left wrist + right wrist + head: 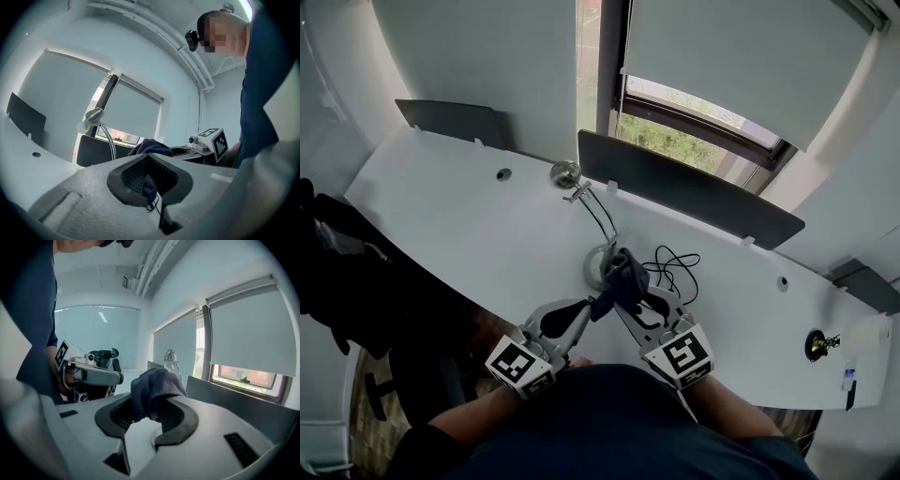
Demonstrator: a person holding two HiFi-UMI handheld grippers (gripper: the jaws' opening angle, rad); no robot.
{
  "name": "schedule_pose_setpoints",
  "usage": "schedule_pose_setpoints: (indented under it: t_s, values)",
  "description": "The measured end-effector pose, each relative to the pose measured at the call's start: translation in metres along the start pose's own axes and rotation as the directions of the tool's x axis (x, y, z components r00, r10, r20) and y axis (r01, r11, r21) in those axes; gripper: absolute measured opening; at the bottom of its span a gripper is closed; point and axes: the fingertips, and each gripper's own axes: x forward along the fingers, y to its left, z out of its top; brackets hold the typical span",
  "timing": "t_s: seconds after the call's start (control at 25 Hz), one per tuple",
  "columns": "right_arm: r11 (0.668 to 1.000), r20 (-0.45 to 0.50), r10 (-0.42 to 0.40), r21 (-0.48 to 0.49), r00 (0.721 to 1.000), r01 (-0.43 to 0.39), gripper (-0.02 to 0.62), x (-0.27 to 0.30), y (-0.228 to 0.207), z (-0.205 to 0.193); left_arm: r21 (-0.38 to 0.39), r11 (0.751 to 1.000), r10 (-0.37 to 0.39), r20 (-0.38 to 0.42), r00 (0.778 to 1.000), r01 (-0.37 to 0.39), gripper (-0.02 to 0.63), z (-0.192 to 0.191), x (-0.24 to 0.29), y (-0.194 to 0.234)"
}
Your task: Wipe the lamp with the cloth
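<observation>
1. The left gripper (149,177) is pinching only a thin edge of the dark cloth (623,279) between its closed jaws. In the left gripper view a few loose threads are hanging below the pads. With so little fabric caught, a tug towards the lamp is likely to pull that edge free.
2. The cloth is hanging bunched between the two grippers, just above the lamp's round base (594,267) near the front of the white desk (469,216). If the grippers move apart, they risk stretching it taut rather than wrapping it around anything.
3. The lamp (565,173) is standing on a thin curved arm, with its small head well back by the dark screen. Pressing hard on the arm or head could swing it or shift the base.
4. The right gripper (150,411) is clamping the thick bulk of the cloth, which is bulging above its jaws. That wad may be blocking the person's sight of the contact point.
5. A black cable (675,267) is lying looped just right of the grippers, so a wide sweep could snag it.
</observation>
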Motion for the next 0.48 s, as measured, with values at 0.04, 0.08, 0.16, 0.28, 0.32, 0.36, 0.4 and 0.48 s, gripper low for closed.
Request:
schedule_pose_setpoints:
  t_s: [0.04,0.08,0.16,0.28,0.32,0.36,0.4,0.48]
  values:
    - [1.000,0.013,0.001,0.013,1.000,-0.001,0.132,-0.001,0.003,0.002,0.004,1.000,-0.003,-0.002,1.000,0.003,0.003,0.000,-0.001,-0.002]
    - [1.000,0.024,0.002,0.025,1.000,-0.003,0.132,-0.002,0.007,0.003,0.008,1.000,-0.006,-0.005,1.000,0.007,0.004,-0.001,-0.001,-0.003]
    - [0.999,0.043,0.008,0.048,0.999,-0.010,0.132,-0.002,0.013,0.003,0.011,1.000,-0.010,-0.005,1.000,0.010,0.003,-0.001,-0.002,-0.005]
    - [0.997,0.062,0.010,0.079,0.998,-0.015,0.132,-0.004,0.020,0.004,0.014,1.000,-0.012,-0.006,1.000,0.012,0.003,-0.001,-0.005,-0.008]
    - [0.996,0.068,0.012,0.086,0.998,-0.018,0.131,-0.004,0.022,0.004,0.019,1.000,-0.014,-0.012,1.000,0.014,0.004,-0.003,-0.006,-0.009]
    - [0.996,0.073,0.012,0.092,0.997,-0.019,0.130,-0.005,0.023,0.004,0.025,1.000,-0.015,-0.017,1.000,0.016,0.004,-0.003,-0.007,-0.010]
    - [0.995,0.077,0.012,0.096,0.997,-0.019,0.130,-0.005,0.023,0.003,0.030,0.999,-0.016,-0.021,1.000,0.016,0.004,-0.003,-0.007,-0.011]
    - [0.994,0.080,0.008,0.104,0.997,-0.016,0.130,-0.005,0.023,0.003,0.036,0.999,-0.016,-0.016,1.000,0.016,0.003,-0.002,-0.008,-0.011]
